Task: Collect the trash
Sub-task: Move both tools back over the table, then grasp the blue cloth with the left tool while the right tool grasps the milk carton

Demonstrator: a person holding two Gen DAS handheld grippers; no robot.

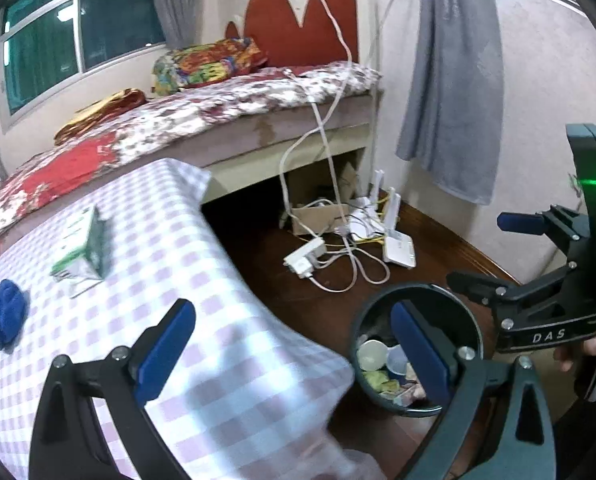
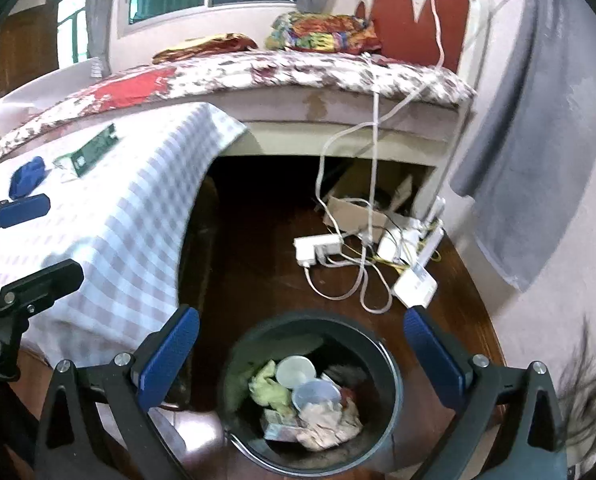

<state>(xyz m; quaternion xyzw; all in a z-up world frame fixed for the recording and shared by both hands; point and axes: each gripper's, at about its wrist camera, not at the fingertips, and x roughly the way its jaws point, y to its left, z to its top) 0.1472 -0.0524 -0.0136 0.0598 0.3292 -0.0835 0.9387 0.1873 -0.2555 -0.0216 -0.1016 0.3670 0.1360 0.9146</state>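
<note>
Dark bin [image 2: 392,392] holds white cups [image 2: 295,371], crumpled paper [image 2: 330,426], green wrapper [image 2: 267,390].

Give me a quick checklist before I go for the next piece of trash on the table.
1. Left hand-held gripper open and empty: ok.
2. Right hand-held gripper open and empty: ok.
3. Trash bin has room left: ok.
4. Green box on the table unobstructed: ok.
5. Blue crumpled item unobstructed: ok.
6. Whether the green box is empty: cannot tell.
</note>
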